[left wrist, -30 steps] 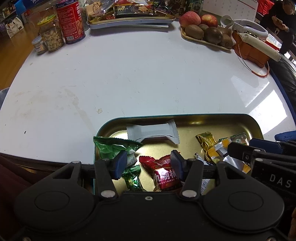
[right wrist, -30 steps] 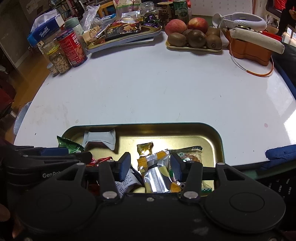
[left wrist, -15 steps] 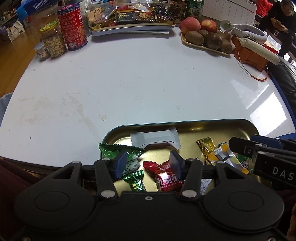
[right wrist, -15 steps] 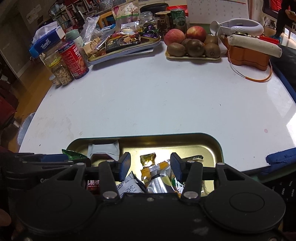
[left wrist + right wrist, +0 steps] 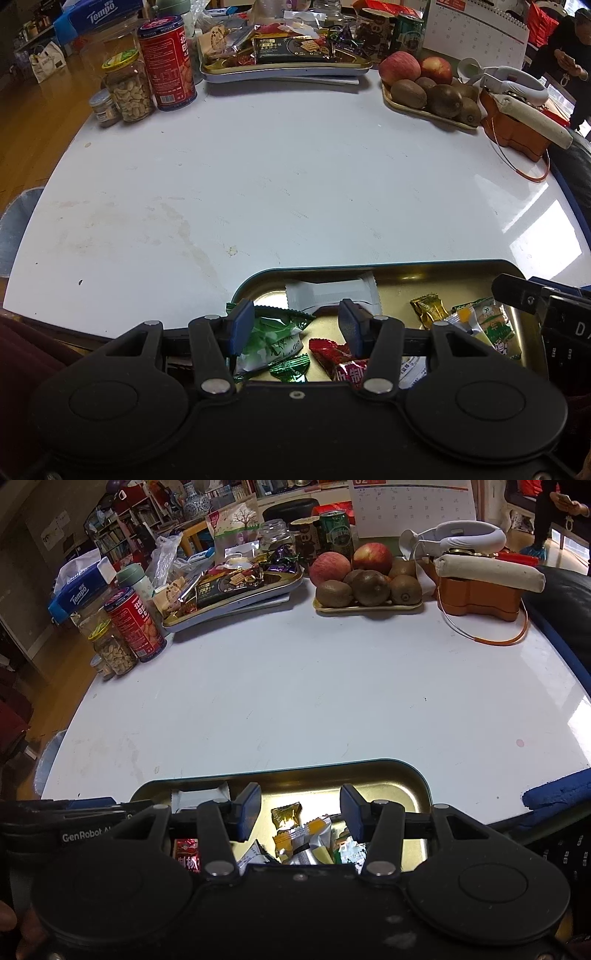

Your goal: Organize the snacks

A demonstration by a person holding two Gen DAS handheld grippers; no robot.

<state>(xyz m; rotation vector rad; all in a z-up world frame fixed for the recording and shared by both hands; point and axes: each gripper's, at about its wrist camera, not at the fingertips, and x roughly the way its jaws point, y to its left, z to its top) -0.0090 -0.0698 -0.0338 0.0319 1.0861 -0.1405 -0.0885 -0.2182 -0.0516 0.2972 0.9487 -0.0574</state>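
A: Item one, left gripper [image 5: 295, 325]. Condition?

B: Jaws spread, nothing pinched. Blue pads [image 5: 242, 325] hang over the near-left corner of the gold tin tray [image 5: 424, 267]. The green-and-white packet [image 5: 271, 341] lies just under the pad at 9 o'clock; the red candy wrapper [image 5: 341, 360] lies under the one at 3.

A: Item two, right gripper [image 5: 299, 812].

B: Also spread and empty. Below its gap: a small gold candy [image 5: 286, 814] and a yellow-and-silver packet [image 5: 308, 843], with a green-and-white biscuit pack [image 5: 349, 851] at 3 o'clock by the pad.

A: Location of the snacks overall?

B: All piled in the near half of that tray, at 6 o'clock on the white table [image 5: 295, 177]. A white sachet [image 5: 332, 295] sits apart near the tray's far rim. At 12 o'clock across the table stands a second tray of snacks [image 5: 288, 72].

A: Hazards, in your judgement?

B: First: wrappers overlap, so closing either gripper may catch two packets, or only a crimped edge that slips out on lifting. Second: foil is slick and crushable; a hard squeeze could break a biscuit. Third: the two grippers work side by side over one tray, the right one's body already showing at 3 o'clock in the left view, so a sideways move risks a knock. Fourth: the tray looks light and sits at the table's near edge; a pad pressing its rim could tip or slide it off.

A: Anything uncertain?

B: What lies beneath the gripper bodies is hidden.
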